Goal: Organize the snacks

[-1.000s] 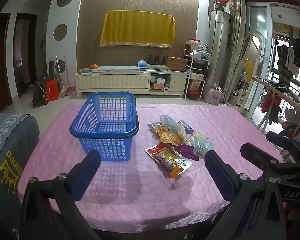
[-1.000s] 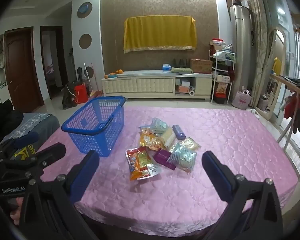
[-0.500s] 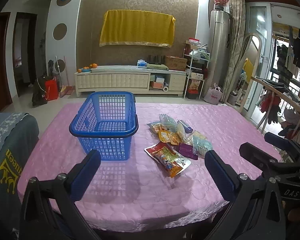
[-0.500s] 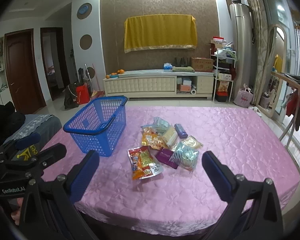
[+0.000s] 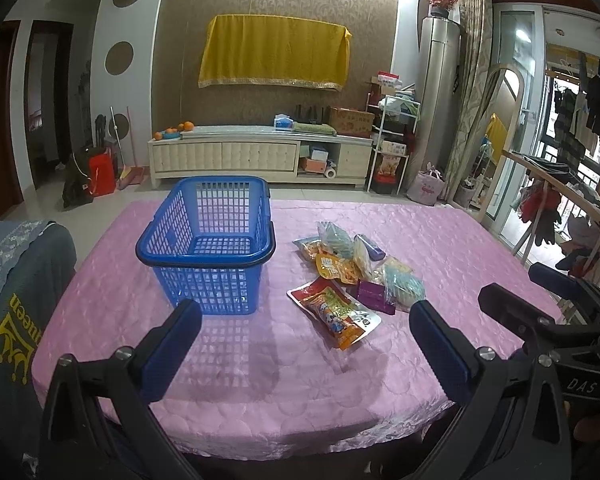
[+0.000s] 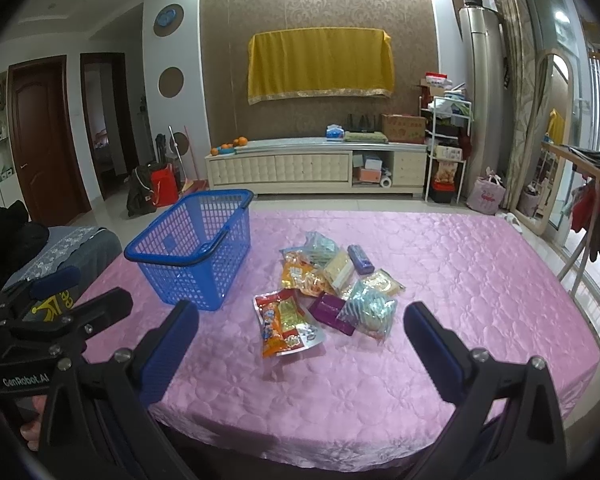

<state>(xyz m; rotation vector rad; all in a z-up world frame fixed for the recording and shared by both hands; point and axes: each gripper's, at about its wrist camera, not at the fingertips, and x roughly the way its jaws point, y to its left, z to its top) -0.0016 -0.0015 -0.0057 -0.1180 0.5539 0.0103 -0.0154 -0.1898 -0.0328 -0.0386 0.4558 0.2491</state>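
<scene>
Left claw [image 5: 304, 326] and right claw [image 6: 300, 328] level, spread wide, seemingly above the table's [image 6: 460, 280] near edge; snacks [image 6: 324, 288] untouched.

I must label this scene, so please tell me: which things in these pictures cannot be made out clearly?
- Snack pile: packets overlap in both views, so the exact count and the lower packets stay hidden.
- Print on the red packet: too small to read.
- Table near edge: covered by each gripper's jaws in its own view.
- Blue basket floor: seems empty in the left view; the right view shows only its wall.
</scene>
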